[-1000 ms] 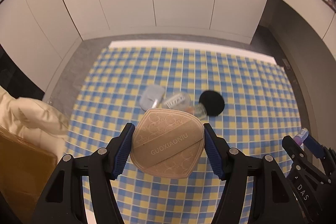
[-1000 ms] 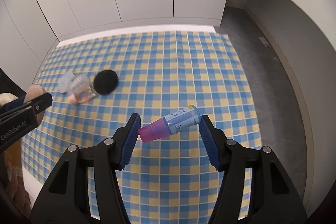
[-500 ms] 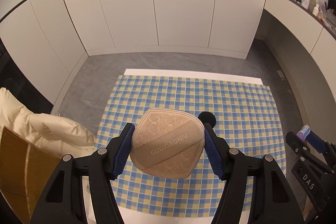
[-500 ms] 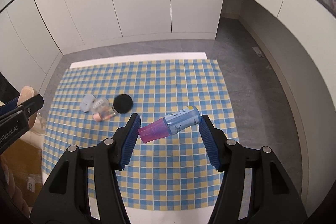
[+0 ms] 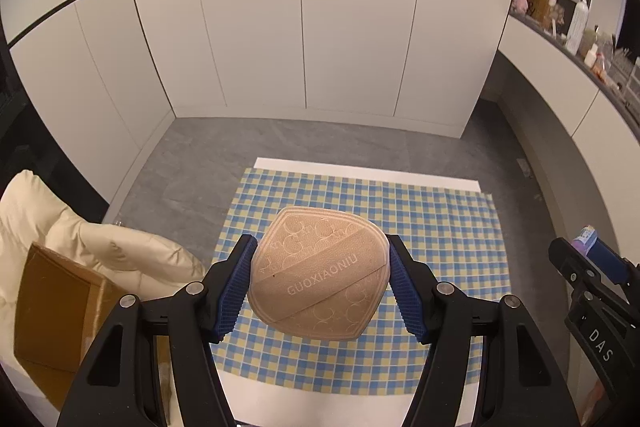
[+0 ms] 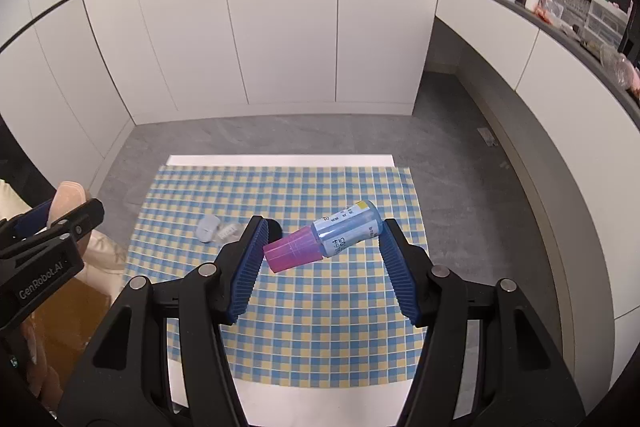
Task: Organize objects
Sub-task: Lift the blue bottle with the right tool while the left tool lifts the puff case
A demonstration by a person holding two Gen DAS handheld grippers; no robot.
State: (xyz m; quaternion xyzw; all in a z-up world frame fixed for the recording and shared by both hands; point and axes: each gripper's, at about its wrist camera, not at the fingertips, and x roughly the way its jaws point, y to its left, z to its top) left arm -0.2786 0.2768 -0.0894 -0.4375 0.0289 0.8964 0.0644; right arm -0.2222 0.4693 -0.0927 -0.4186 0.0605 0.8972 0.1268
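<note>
My left gripper (image 5: 320, 281) is shut on a tan embossed compact case (image 5: 318, 273), held high above the blue-and-yellow checked cloth (image 5: 440, 223). My right gripper (image 6: 322, 253) is shut on a small blue bottle with a pink cap (image 6: 324, 235), lying crosswise between the pads, cap to the left. Far below on the cloth (image 6: 320, 327) lie a pale lilac lid (image 6: 208, 227), a clear small jar (image 6: 229, 230) and a black round item (image 6: 274, 227), half hidden behind the right gripper's left finger. The case hides them in the left wrist view.
The cloth covers a low white table on a grey floor, with white cabinet doors (image 5: 304, 27) behind. A cream padded jacket (image 5: 100, 251) and a brown cardboard box (image 5: 56, 311) sit to the left. A cluttered shelf (image 6: 560, 3) runs along the right wall.
Both grippers have risen well above the table with their objects still held; the cloth and the items on it look much smaller and farther away.
</note>
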